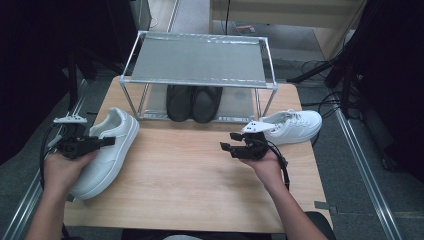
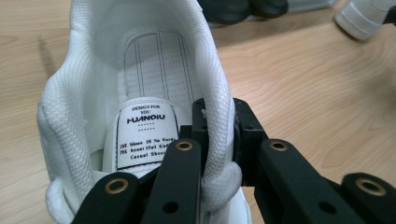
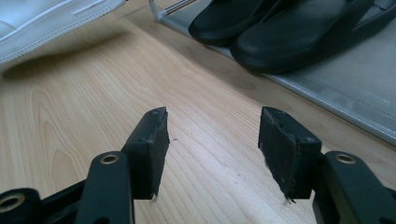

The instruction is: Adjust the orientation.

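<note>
Left gripper pinches the sneaker's padded collar; that thin bite could slip and drop it. Right gripper hangs wide, holding nothing.

Wooden table, grey floor, metal shoe rack, dark curtains at both sides

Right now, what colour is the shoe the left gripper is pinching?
White. The shoe shows best in the left gripper view, its padded collar clamped in the left gripper.
</note>
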